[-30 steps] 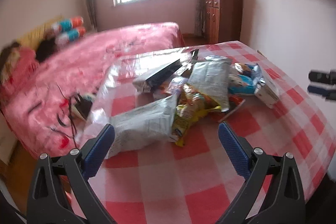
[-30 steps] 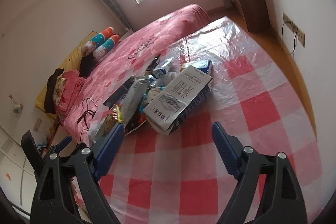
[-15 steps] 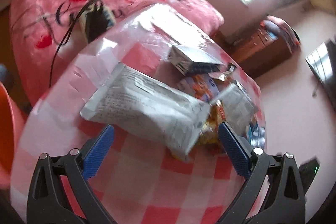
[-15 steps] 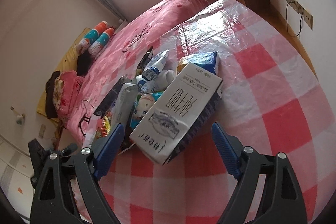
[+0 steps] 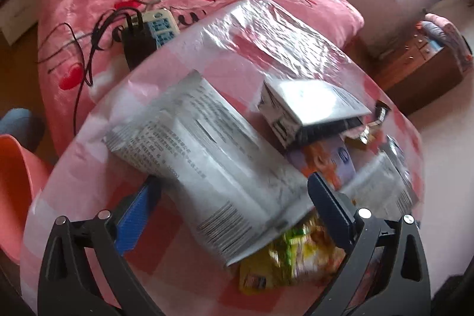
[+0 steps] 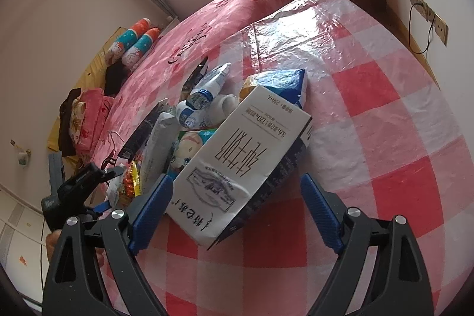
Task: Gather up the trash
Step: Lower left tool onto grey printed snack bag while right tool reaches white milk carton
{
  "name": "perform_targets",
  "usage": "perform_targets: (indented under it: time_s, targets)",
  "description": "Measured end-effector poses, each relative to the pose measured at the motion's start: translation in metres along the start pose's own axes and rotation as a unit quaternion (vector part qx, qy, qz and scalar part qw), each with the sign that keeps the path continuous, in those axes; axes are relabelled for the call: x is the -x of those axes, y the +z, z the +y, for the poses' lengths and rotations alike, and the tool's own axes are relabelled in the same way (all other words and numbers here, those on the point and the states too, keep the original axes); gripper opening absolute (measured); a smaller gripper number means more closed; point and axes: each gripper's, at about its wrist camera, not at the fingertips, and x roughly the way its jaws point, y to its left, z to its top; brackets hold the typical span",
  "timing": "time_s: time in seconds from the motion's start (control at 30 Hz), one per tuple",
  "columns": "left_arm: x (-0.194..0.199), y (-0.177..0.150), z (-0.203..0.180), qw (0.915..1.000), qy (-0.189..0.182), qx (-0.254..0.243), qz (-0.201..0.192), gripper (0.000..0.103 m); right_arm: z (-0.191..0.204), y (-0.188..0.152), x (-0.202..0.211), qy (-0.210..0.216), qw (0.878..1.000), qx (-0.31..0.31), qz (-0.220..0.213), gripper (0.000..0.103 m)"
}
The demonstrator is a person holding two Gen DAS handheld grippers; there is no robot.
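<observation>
Milk carton [image 6: 237, 165] lies between right gripper [image 6: 234, 206] fingers (spread wide).

A glossy, crinkled plastic sheet [image 6: 370, 55] covers the checked tablecloth [image 6: 385, 173]. The milk carton [image 6: 237, 165] looks like smooth, matt card. The silver snack bag [image 5: 204, 159] is shiny foil; the cabinet [image 5: 414, 70] at right is wood.

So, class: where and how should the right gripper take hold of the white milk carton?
Grip the carton across its near end, coming straight in from the table's near side. It lies tilted on the pile with that end already between the open right gripper.
</observation>
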Motion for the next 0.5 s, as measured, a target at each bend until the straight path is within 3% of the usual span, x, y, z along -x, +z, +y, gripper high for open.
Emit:
perform_targets:
  time_s: [0.1,0.27,0.5]
  targets:
    - [-0.008,0.002,0.000,0.9997,0.024,-0.002,0.002,0.099,-0.001,0.003,-0.003,0.004,1.000,-0.004,0.001,0.087]
    - [-0.012,0.003,0.004,0.9997,0.025,0.005,-0.005,0.094,0.002,0.007,-0.009,0.001,1.000,-0.005,-0.001,0.087]
    - [-0.007,0.003,0.007,0.9996,0.026,-0.004,-0.013,0.066,0.012,0.013,-0.024,-0.046,0.999,0.009,-0.012,0.087]
